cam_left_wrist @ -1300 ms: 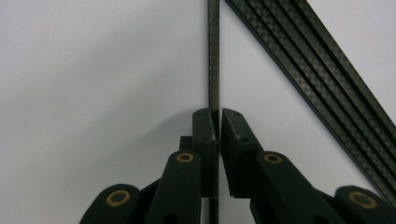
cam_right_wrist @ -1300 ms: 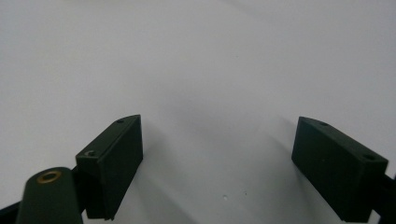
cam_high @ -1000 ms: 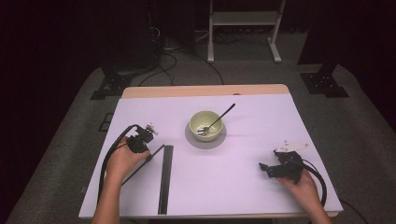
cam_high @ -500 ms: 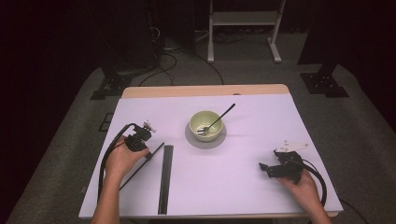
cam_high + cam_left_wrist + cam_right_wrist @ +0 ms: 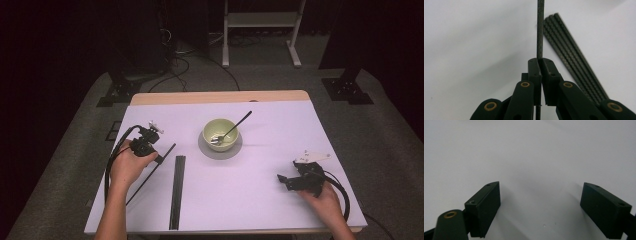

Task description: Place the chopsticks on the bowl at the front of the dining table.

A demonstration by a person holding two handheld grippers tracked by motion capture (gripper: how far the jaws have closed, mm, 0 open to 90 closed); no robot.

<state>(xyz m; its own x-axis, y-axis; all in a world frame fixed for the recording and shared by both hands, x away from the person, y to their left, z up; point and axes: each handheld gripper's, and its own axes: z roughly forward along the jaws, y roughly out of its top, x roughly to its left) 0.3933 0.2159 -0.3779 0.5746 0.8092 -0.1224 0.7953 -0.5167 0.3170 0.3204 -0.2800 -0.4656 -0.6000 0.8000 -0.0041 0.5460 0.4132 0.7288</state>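
**Dark room, white table: one thin rod lifted from the bundle**

White tabletop (image 5: 260,200) runs under both my tongs, with black floor and stands beyond it. My left tongs (image 5: 540,61) are clamped on a thin dark rod (image 5: 540,30); in the left gripper view the jaws are pressed together on it and it runs straight ahead out of them. From the high view the left tongs (image 5: 144,142) hold the rod (image 5: 161,160) slanted, one end ahead of the jaws and the rest trailing back toward my side of the table. Whether its far end touches the surface I cannot tell.

Just to the right of those jaws lies the bundle of rods (image 5: 571,62), flat on the table and close beside the held one, seen from above as a long black strip (image 5: 176,192).

My right tongs (image 5: 287,181) rest well apart from all this, jaws spread wide over bare table with nothing between them.

By my reading, the pick is done: one rod is separated and gripped. Where it goes remains to be done, and the rest of the bundle is untouched.

Ahead and to the right of the left tongs stands a pale green bowl (image 5: 220,134) on a grey saucer (image 5: 235,150), a spoon (image 5: 235,127) leaning in it. It sits beyond the rod's forward end, so a long swing rightward could catch it.
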